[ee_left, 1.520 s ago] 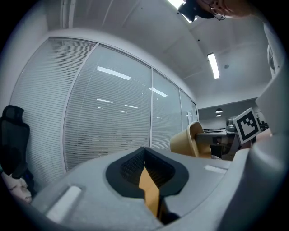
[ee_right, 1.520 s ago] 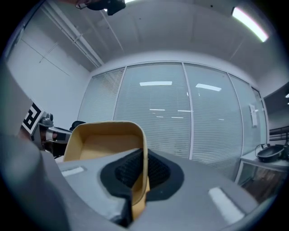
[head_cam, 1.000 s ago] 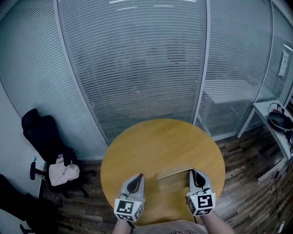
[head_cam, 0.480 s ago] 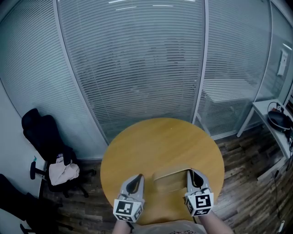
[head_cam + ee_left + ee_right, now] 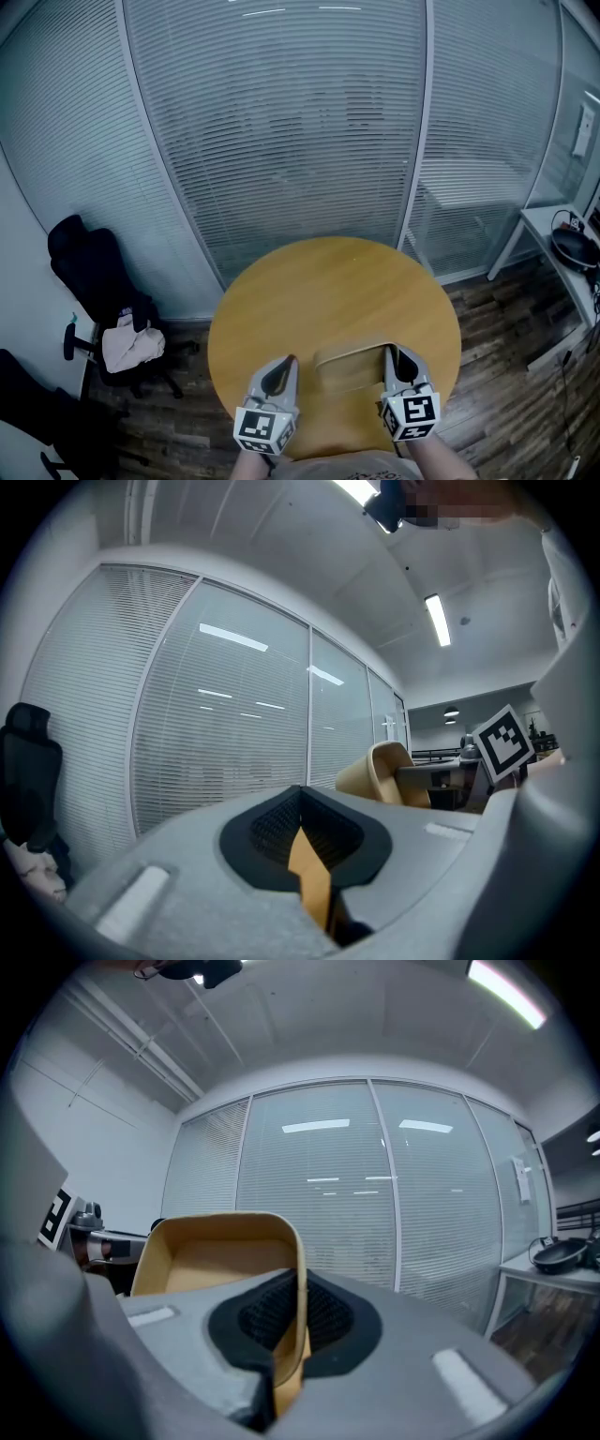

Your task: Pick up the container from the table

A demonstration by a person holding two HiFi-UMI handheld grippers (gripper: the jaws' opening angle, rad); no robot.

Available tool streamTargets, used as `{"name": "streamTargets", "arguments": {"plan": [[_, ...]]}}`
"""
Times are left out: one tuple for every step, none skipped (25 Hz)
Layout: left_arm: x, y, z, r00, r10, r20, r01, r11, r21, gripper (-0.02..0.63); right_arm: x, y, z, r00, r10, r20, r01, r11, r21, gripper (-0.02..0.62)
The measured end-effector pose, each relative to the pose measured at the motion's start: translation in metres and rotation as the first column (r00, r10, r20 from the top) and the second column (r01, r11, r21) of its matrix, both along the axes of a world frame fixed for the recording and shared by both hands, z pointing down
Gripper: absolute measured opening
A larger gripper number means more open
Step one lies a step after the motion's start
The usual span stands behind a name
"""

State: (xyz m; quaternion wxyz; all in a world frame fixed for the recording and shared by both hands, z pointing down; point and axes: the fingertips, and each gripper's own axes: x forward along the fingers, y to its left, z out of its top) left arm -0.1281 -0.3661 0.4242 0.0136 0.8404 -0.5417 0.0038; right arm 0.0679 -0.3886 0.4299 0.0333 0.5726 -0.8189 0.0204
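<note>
A tan paper container is held over the front part of the round wooden table. My right gripper is shut on its right wall. In the right gripper view that thin wall runs between the black pads, and the container's hollow inside lies to the left. My left gripper is level to the left of the container, apart from it, with its jaws together and nothing in them. From the left gripper view the container shows to the right, beside the right gripper's marker cube.
A glass wall with blinds curves behind the table. A black office chair with a pale cloth on it stands at the left. A white shelf holding a dark pan is at the right. Dark wood floor surrounds the table.
</note>
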Motion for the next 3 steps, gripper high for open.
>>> {"name": "streamTargets", "arguments": {"plan": [[0.0005,0.0013,0.0006,1.0,0.002,0.001,-0.002,1.0,-0.001,0.002,0.0003,0.0008,0.0011,1.0,0.001,0.005,-0.001,1.0,-0.006,0.005],[0.0008,0.0024,0.0011,1.0,0.003,0.001,-0.003,1.0,-0.002,0.002,0.0004,0.0014,0.0023,1.0,0.002,0.011,-0.002,1.0,-0.011,0.005],[0.001,0.0035,0.0017,1.0,0.005,0.002,-0.005,1.0,-0.003,0.002,0.0006,0.0021,0.0035,1.0,0.003,0.018,-0.002,1.0,-0.017,0.005]]}}
